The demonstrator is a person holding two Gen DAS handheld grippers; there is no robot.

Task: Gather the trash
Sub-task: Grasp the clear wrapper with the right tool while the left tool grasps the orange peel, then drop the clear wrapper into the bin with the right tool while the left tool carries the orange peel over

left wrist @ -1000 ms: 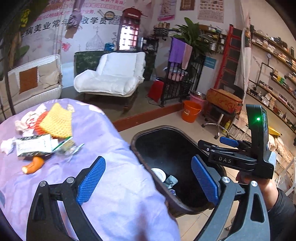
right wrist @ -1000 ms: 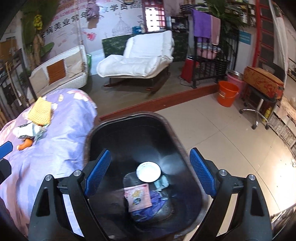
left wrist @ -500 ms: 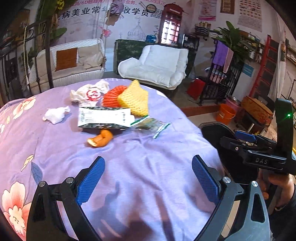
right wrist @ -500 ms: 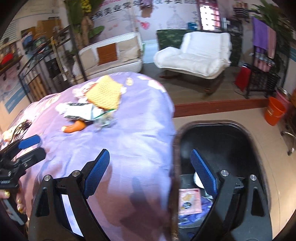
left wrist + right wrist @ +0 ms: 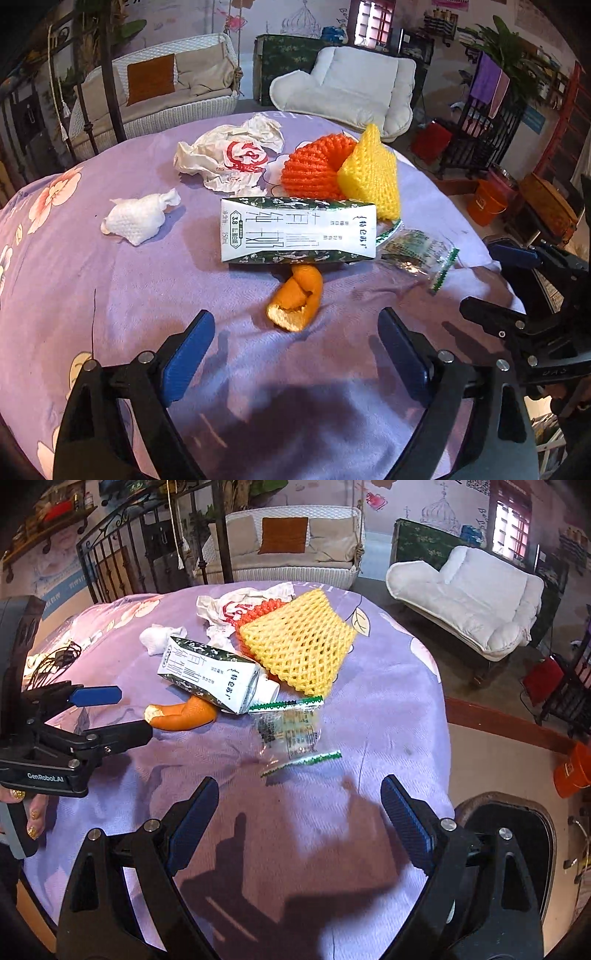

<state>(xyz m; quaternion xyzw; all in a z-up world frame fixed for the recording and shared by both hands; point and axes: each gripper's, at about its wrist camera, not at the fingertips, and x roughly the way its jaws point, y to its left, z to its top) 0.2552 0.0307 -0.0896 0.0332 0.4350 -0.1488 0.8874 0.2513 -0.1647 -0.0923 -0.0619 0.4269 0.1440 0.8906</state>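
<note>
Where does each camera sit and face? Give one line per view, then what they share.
Left wrist: on the left gripper, open, facing the orange peel on the purple cloth; right gripper at right edge.
Right wrist: on the right gripper, open, facing the clear wrapper; left gripper, hand at left.
Shared: milk carton, yellow foam net.

Both views are taken from just behind spread blue gripper fingers, looking down and forward over a purple tablecloth (image 5: 122, 280). The same trash pile is seen in both — a milk carton (image 5: 295, 230) and orange peel (image 5: 184, 714). Each gripper is caught at the edge of the other's view.
</note>
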